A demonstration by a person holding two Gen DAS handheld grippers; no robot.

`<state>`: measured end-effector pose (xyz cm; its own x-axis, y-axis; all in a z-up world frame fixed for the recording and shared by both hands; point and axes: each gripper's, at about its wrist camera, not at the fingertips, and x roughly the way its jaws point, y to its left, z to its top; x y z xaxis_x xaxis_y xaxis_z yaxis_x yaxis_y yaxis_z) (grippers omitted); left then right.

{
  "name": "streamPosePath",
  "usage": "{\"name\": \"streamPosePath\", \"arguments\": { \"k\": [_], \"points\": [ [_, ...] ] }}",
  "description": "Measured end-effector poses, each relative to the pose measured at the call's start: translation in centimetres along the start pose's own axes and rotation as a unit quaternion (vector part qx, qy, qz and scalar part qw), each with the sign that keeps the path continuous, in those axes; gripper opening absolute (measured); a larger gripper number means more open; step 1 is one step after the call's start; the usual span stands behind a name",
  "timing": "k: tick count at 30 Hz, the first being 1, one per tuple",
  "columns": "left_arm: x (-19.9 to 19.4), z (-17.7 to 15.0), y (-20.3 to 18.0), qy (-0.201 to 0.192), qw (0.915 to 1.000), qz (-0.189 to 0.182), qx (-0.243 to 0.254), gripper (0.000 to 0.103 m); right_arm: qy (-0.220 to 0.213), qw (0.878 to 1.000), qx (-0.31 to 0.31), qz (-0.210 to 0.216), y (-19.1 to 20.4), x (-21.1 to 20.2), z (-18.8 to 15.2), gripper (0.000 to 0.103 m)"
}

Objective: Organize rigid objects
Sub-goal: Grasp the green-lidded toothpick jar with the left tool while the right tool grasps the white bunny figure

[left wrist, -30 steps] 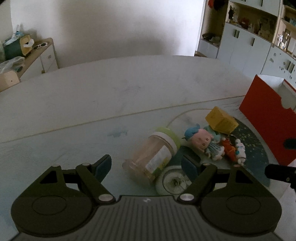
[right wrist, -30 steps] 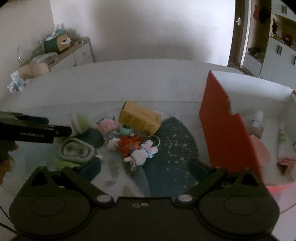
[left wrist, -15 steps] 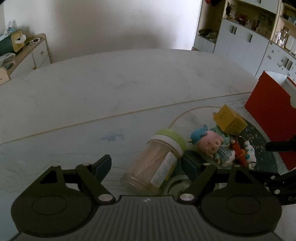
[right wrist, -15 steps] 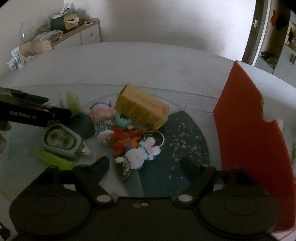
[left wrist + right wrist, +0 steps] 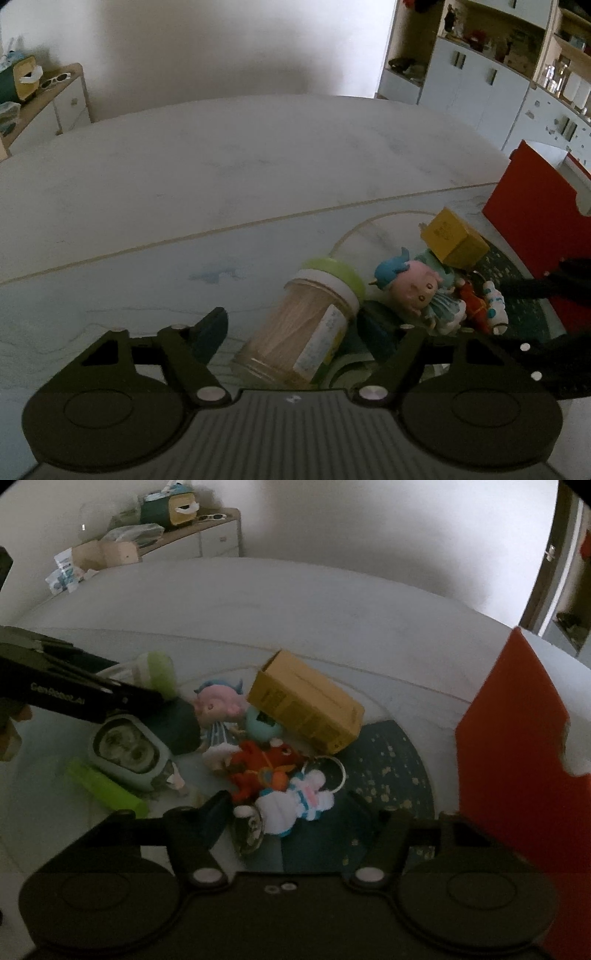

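Two sets of jaws are closing at once: your left gripper (image 5: 293,325) straddles the toppled toothpick jar (image 5: 310,325) without pinching it yet, your right gripper (image 5: 291,814) brackets the white plush keychain (image 5: 295,805), whose ring may snag the red toy (image 5: 258,764).

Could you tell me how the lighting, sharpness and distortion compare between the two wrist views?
Left wrist view: dim, fairly sharp; the toothpick jar is legible, and fisheye bends the table edge. Right wrist view: darker and softer, with black vignetted corners; the yellow box is slightly blurred, the red bin wall bowed.
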<state>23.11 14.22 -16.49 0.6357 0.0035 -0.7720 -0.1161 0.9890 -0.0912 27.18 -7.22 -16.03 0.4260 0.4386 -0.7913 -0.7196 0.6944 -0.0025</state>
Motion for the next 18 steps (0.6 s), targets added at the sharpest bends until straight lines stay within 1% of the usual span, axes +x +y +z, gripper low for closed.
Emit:
{"name": "streamPosePath", "arguments": {
  "k": [1,3,5,7,8,9,14,18],
  "points": [
    [0.0,0.0,0.0,0.001,1.0000,-0.001,0.000,0.073,-0.001,1.000,0.000,0.002,-0.2,0.2,0.0,0.062],
    [0.1,0.0,0.0,0.003,1.0000,-0.004,0.000,0.066,-0.004,1.000,0.001,0.008,-0.3,0.2,0.0,0.059],
    [0.0,0.0,-0.2,0.001,1.0000,-0.002,0.005,0.066,-0.005,1.000,-0.004,0.010,-0.1,0.2,0.0,0.057],
    [0.0,-0.1,-0.3,0.001,1.0000,-0.001,0.008,0.065,-0.005,1.000,-0.006,0.010,-0.1,0.0,-0.1,0.057],
    [-0.1,-0.1,-0.3,0.000,1.0000,-0.001,0.009,0.060,-0.005,1.000,-0.004,0.012,-0.2,-0.1,-0.2,0.057],
    [-0.1,-0.1,-0.4,-0.003,0.9999,-0.001,0.010,0.054,-0.004,1.000,-0.003,0.013,-0.2,-0.2,-0.3,0.056],
    [-0.3,-0.1,-0.7,-0.004,0.9999,0.009,0.009,0.047,-0.006,1.000,-0.001,0.017,-0.1,-1.4,-1.1,0.056],
    [-0.4,-0.1,-1.0,-0.002,0.9998,0.016,0.011,0.046,-0.004,1.000,0.004,0.020,0.1,-2.8,-1.8,0.056]
  ]
}}
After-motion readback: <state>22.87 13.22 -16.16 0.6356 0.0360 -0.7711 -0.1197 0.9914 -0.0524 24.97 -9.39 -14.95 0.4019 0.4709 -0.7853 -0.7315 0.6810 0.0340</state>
